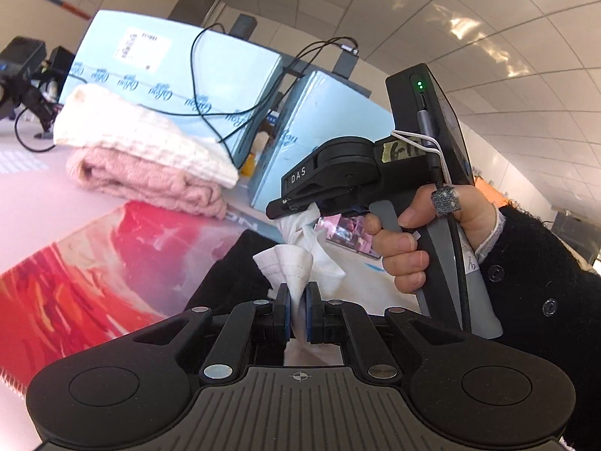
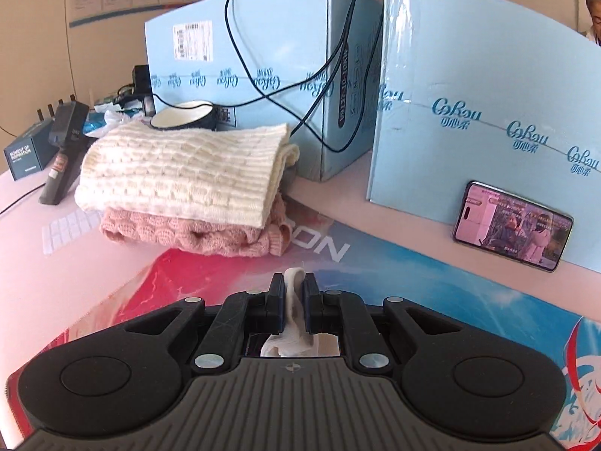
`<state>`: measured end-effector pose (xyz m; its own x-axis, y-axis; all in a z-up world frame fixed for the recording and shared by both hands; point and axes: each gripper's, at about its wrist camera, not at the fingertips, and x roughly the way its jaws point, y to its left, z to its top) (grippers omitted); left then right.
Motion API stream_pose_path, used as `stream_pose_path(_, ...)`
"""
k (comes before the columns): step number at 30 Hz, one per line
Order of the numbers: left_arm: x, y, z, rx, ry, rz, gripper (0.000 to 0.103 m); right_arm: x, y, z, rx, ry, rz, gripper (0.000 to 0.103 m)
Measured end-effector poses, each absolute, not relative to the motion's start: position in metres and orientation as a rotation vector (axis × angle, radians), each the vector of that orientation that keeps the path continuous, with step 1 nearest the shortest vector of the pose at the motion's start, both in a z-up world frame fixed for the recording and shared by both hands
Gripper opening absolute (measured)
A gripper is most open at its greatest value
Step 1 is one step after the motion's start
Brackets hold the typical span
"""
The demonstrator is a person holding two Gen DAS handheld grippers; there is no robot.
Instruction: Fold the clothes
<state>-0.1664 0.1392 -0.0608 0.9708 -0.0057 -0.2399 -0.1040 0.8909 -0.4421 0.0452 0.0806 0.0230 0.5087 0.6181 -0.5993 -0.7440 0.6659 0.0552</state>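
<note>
both grippers, left and right, have their fingers closed on bunched edges of a white cloth, held up off the worktop, likely to spread it for a fold. two folded knits sit stacked behind.

White cloth: only a pinched strip shows between the right gripper's pads, the rest hidden under the gripper body. Pink knit: largely covered by the cream knit stacked on it near the worktop's far edge. Printed mat: cut off by the frame's right edge, lettering partly hidden; phone screen text too small to read.
</note>
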Motion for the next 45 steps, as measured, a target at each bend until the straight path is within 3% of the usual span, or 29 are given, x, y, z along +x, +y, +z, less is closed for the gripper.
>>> stream_pose_path(3,-0.169,0.148,-0.067,-0.516,0.222,0.021,0.007,0.048,0.094,0.012,-0.199,0.664,0.834,0.013)
stream_pose_path(5,-0.172,0.152,-0.071,-0.538,0.217,0.006,0.007,0.051,0.088,0.02,-0.114,0.647,0.869,0.032)
stream_pose_path(6,-0.172,0.154,-0.072,-0.547,0.221,0.004,0.009,0.052,0.083,0.025,-0.077,0.629,0.885,0.05)
stream_pose_path(7,-0.171,0.156,-0.073,-0.563,0.224,0.002,0.01,0.053,0.078,0.03,-0.049,0.602,0.897,0.056)
stream_pose_path(8,-0.171,0.158,-0.073,-0.581,0.226,0.0,0.018,0.054,0.072,0.036,-0.022,0.576,0.909,0.057)
stream_pose_path(9,-0.171,0.16,-0.074,-0.599,0.228,-0.003,0.035,0.054,0.068,0.04,-0.014,0.556,0.914,0.06)
stream_pose_path(12,-0.176,0.166,-0.074,-0.651,0.173,-0.052,0.072,0.059,0.058,0.04,-0.082,0.562,0.916,0.066)
stream_pose_path(14,-0.176,0.165,-0.069,-0.645,0.164,-0.055,0.081,0.063,0.05,0.033,-0.103,0.606,0.914,0.066)
stream_pose_path(20,-0.174,0.166,-0.061,-0.576,0.166,-0.031,0.082,0.06,0.009,0.011,-0.052,0.696,0.905,0.066)
stream_pose_path(24,-0.174,0.176,-0.044,-0.393,0.178,-0.056,0.094,0.041,-0.034,0.002,0.011,0.714,0.927,0.07)
stream_pose_path(31,-0.131,0.181,-0.036,-0.223,0.401,-0.368,0.093,0.004,-0.092,-0.015,0.11,0.686,0.949,0.071)
stream_pose_path(38,-0.159,0.178,-0.046,-0.208,0.472,-0.339,0.093,-0.008,-0.107,-0.018,0.119,0.637,0.95,0.075)
stream_pose_path(45,-0.186,0.171,-0.029,-0.184,0.336,-0.137,0.094,-0.002,-0.116,-0.031,0.232,0.65,0.959,0.079)
